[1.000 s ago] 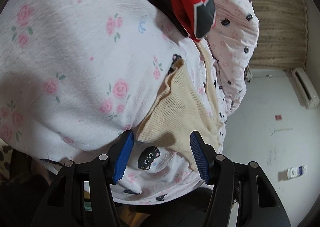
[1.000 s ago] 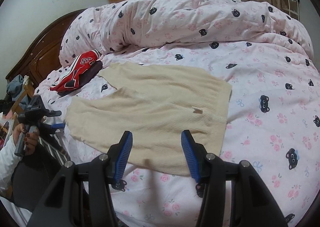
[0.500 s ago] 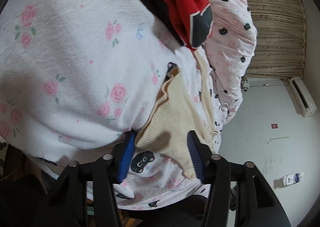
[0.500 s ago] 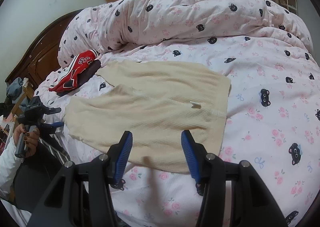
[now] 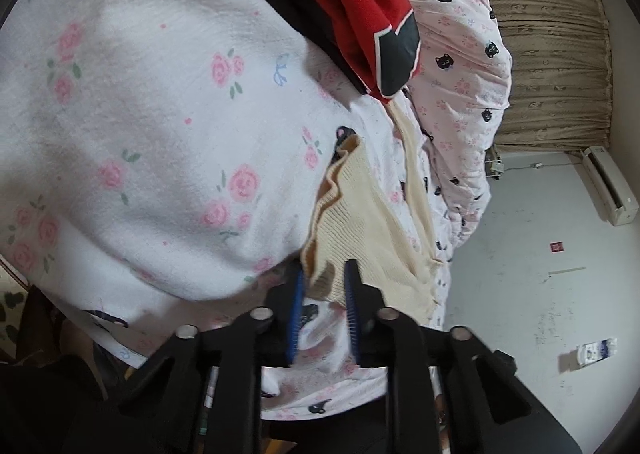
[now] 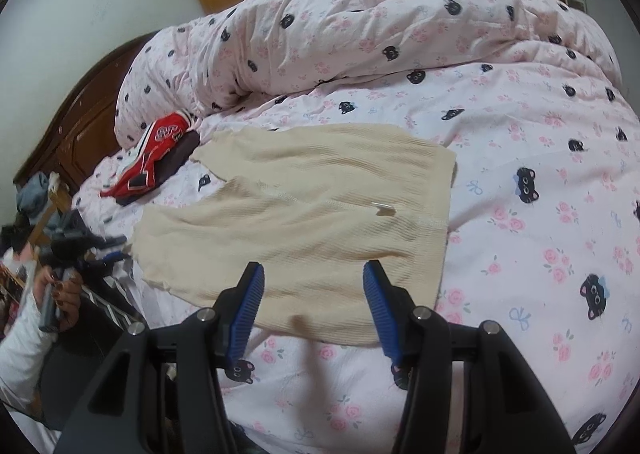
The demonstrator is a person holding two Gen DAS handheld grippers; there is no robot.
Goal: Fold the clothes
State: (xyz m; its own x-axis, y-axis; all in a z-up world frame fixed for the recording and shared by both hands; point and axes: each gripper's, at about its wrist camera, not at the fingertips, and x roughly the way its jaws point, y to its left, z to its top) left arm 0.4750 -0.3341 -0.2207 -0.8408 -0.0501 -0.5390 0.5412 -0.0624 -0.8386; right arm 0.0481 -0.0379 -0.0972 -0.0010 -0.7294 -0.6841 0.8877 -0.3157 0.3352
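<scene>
Now your left gripper (image 5: pixel 323 286) is closing, and its fingers (image 5: pixel 352 294) already pinch the leg end of the cream knit shorts (image 6: pixel 304 214). A fold of the ribbed cloth is bunched between the blue pads. Your right gripper (image 6: pixel 312 302) is opening a little, with nothing between its fingers (image 6: pixel 250 302). The near edge of the shorts lies just ahead of those fingers, flat on the bed (image 6: pixel 540 254).

The shorts look soft, light and floppy. They will sag and stretch when you lift them, so they need two hold points, not one. The knit is ribbed, so the pads should grip it well. It could still slide over the smooth sheet, I think.

A good place for your right fingers is the near hem, just ahead of them. Take only the cream cloth, not the flowery sheet under it. The red shirt (image 6: pixel 156 158) sits beyond the far side of the shorts, well apart from your right fingers.
</scene>
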